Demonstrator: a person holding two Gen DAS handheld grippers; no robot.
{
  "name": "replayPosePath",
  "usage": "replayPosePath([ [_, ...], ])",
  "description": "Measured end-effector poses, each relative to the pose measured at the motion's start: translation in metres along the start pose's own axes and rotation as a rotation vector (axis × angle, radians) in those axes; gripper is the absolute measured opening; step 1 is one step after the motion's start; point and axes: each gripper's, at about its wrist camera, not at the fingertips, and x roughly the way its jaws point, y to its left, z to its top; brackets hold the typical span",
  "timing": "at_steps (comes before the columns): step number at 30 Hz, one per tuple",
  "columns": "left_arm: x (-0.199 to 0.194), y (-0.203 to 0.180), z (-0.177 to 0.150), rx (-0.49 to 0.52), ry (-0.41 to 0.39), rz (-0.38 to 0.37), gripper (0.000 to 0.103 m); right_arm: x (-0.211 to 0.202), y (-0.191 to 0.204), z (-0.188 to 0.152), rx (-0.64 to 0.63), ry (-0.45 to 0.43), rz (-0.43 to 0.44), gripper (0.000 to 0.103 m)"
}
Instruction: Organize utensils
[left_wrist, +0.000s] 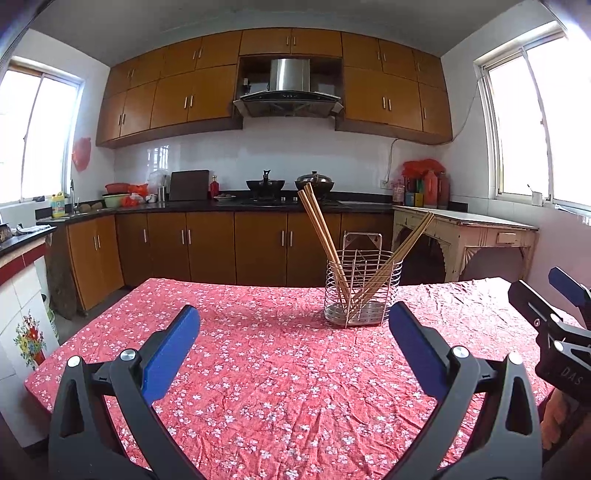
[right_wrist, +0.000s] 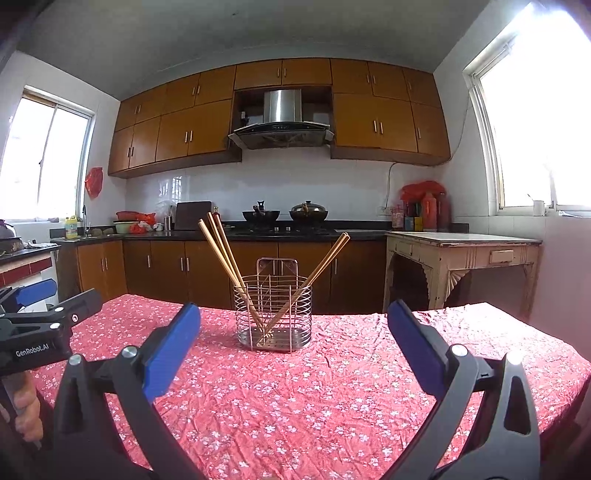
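A wire utensil holder (left_wrist: 360, 291) stands on the table with the red floral cloth (left_wrist: 258, 369). Several wooden chopsticks (left_wrist: 319, 229) lean inside it, some to the left and some to the right. The holder also shows in the right wrist view (right_wrist: 273, 314) with its chopsticks (right_wrist: 221, 247). My left gripper (left_wrist: 293, 332) is open and empty, held above the cloth in front of and left of the holder. My right gripper (right_wrist: 293, 332) is open and empty, in front of the holder. Each gripper shows at the edge of the other's view.
The table's far edge (right_wrist: 332, 312) lies just behind the holder. Beyond are brown kitchen cabinets (left_wrist: 221, 247), a stove with two woks (left_wrist: 288, 184), and an old white side table (left_wrist: 465, 229) at the right.
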Motion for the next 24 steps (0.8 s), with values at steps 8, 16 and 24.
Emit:
replayPosePath([
  [8, 0.0005, -0.0043, -0.0003, 0.002, 0.007, -0.002, 0.101, 0.0002, -0.0027, 0.0029, 0.012, -0.002, -0.002, 0.099],
  [16, 0.0009, -0.0048, -0.0007, 0.002, 0.008, -0.001, 0.101, -0.0003, -0.0039, 0.0000, 0.017, -0.003, -0.005, 0.099],
  [24, 0.0018, -0.0070, -0.0019, 0.002, 0.014, -0.001, 0.101, -0.0003, -0.0045, -0.0001, 0.021, -0.003, -0.005, 0.099],
])
